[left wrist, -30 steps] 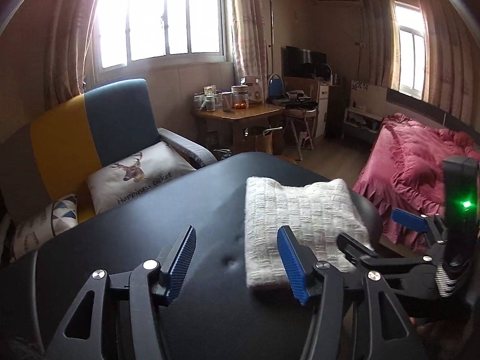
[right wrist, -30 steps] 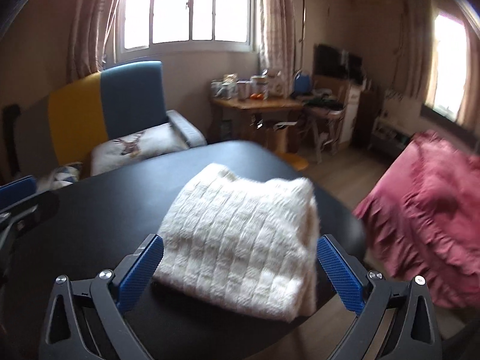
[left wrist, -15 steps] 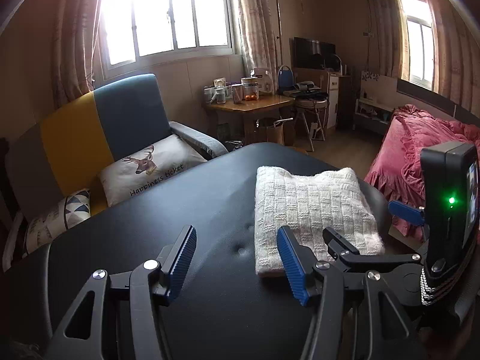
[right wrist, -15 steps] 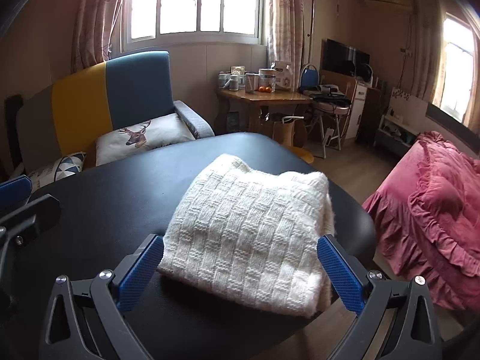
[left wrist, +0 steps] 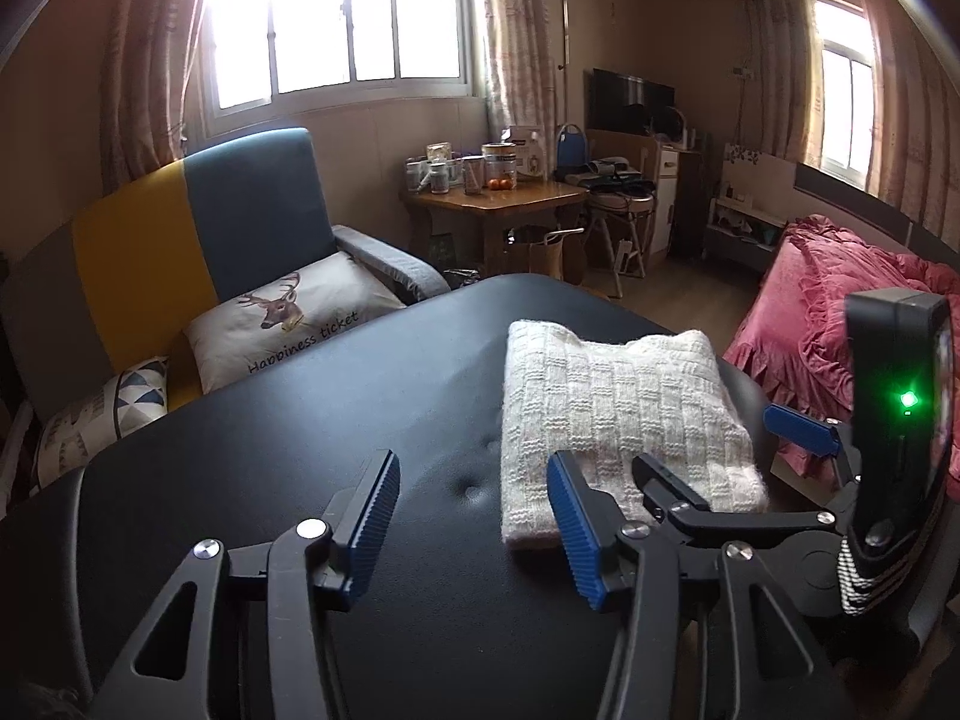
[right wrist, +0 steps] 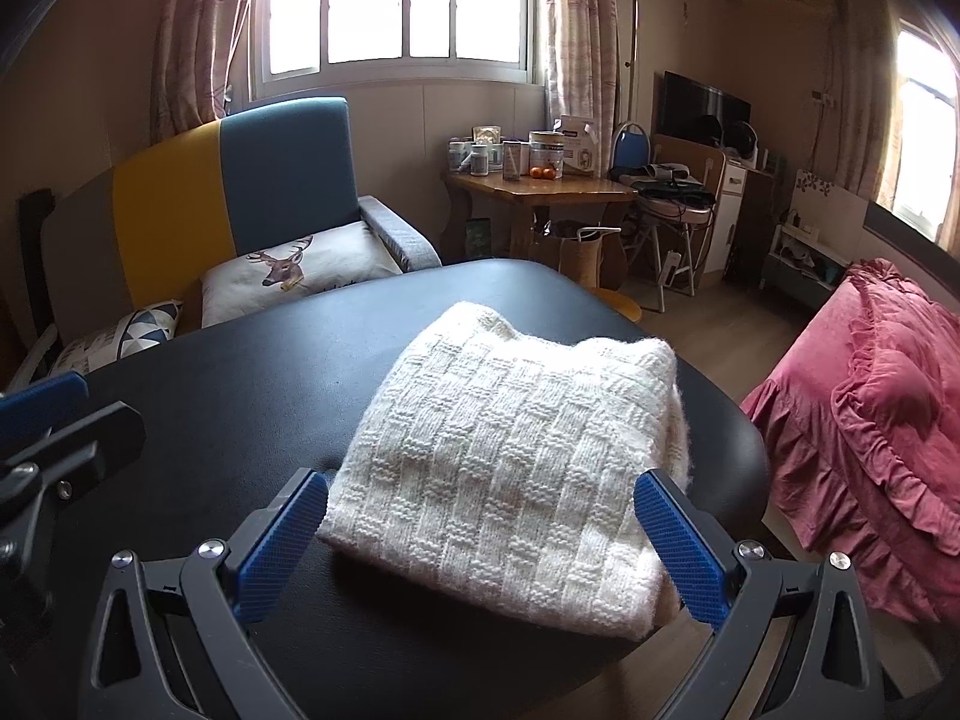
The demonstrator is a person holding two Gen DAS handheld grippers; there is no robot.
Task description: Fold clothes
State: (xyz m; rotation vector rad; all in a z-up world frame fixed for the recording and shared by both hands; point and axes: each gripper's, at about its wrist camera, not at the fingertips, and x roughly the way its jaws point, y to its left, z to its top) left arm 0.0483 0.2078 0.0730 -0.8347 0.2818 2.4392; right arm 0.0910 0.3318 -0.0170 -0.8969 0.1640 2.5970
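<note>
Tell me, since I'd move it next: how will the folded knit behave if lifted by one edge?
The knit looks thick and soft, so it would likely sag and unfold. Probably light. On the smooth black table it should slide readily.

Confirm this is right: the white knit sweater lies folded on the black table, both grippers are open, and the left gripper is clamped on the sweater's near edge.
Not quite. The left gripper is not clamped on anything: the left wrist view shows its jaws apart over bare black table, beside the white knit sweater. The sweater does lie folded, and the right gripper is open too.
</note>
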